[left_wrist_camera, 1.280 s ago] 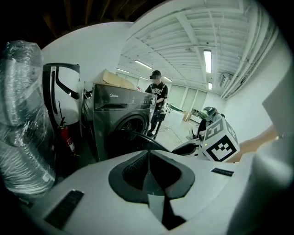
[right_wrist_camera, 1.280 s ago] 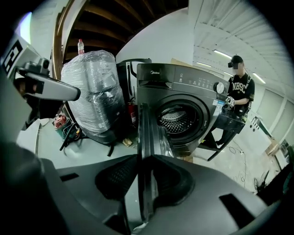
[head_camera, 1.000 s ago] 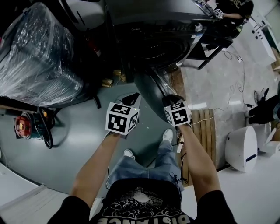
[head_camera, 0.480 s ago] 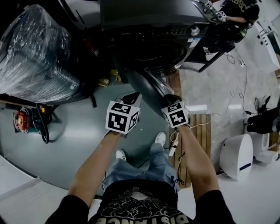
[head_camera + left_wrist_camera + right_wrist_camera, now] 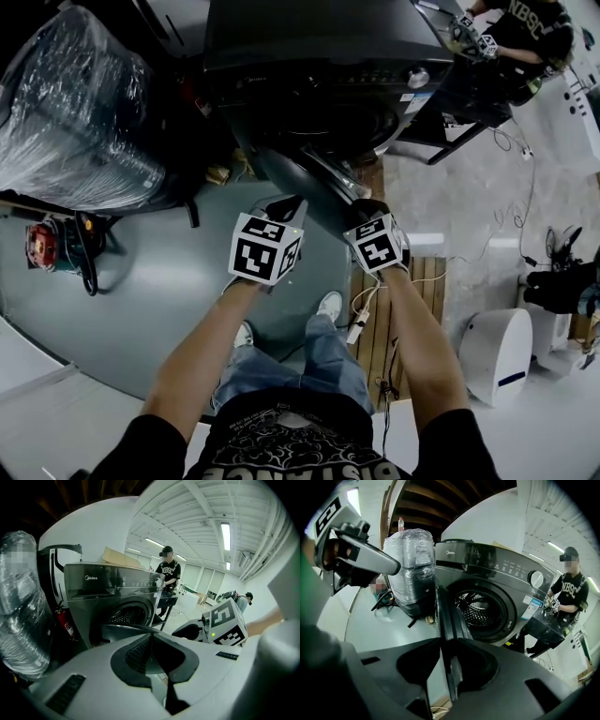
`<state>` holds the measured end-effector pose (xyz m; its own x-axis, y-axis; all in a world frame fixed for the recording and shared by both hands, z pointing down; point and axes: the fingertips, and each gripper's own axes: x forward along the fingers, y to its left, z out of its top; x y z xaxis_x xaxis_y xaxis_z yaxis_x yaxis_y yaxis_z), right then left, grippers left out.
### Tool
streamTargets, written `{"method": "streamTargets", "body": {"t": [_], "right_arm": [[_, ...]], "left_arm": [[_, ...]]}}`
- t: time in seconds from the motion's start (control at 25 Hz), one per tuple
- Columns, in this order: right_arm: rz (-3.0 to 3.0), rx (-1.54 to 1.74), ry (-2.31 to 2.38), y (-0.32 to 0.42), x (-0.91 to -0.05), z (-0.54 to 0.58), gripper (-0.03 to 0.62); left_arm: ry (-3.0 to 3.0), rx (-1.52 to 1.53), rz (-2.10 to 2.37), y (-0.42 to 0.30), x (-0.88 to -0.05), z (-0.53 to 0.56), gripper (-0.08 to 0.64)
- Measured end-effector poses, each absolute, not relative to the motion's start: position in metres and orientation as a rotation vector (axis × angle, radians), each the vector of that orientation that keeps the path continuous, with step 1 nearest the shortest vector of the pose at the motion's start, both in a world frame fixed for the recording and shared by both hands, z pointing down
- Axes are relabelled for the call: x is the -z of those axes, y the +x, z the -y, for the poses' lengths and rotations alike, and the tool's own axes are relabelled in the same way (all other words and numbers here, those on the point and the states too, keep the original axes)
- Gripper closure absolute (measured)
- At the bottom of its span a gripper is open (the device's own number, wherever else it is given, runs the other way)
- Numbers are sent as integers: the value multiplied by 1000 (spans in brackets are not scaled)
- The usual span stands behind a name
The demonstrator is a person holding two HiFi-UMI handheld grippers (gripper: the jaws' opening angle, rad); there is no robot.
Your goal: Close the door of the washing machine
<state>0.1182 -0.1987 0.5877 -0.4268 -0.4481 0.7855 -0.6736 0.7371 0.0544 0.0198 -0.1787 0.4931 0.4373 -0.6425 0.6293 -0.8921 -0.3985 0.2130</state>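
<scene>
We're standing in front of the dark grey front-loading washing machine (image 5: 319, 56). It's sitting straight ahead of both grippers, with the drum mouth (image 5: 480, 609) gaping just past the right jaws. The big shrink-wrapped bundle (image 5: 75, 103) is sitting well off to the left of the left gripper and isn't in play.

The round dark door (image 5: 305, 178) is standing swung out toward us, roughly half open by our read. Its free edge is coming in between the two tools.

- **Right:** the black right gripper (image 5: 367, 211) is pinching that edge. In the right gripper view the rim (image 5: 443, 611) is running straight down between the jaws, which are clamping it with no gap showing.
- **Left:** the pale grey left gripper (image 5: 286, 208) is sitting with jaws together and nothing between them. Its tips are right at the door's outer side; we can't tell if they're touching.
- **Cable:** a thin cable (image 5: 361, 314) is dangling below the right gripper.

Risks we're watching:
- The right grip is riding on a thin curved rim, so pushing off the hinge arc could let it slip out.
- The left tips pressing on smooth glass could skate sideways.
- Stopping short of the latch would be leaving the door ajar.
- If the right jaws aren't letting go before the end, they're getting squeezed between the door and the machine front.
- The cable could be swinging into the gap.
</scene>
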Motion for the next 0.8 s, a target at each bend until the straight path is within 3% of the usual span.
{"method": "streamTargets", "body": {"t": [0.8], "right_arm": [[2118, -138, 622, 156, -592, 294, 463]], "left_arm": [[2008, -638, 1450, 33, -509, 231, 523]]}}
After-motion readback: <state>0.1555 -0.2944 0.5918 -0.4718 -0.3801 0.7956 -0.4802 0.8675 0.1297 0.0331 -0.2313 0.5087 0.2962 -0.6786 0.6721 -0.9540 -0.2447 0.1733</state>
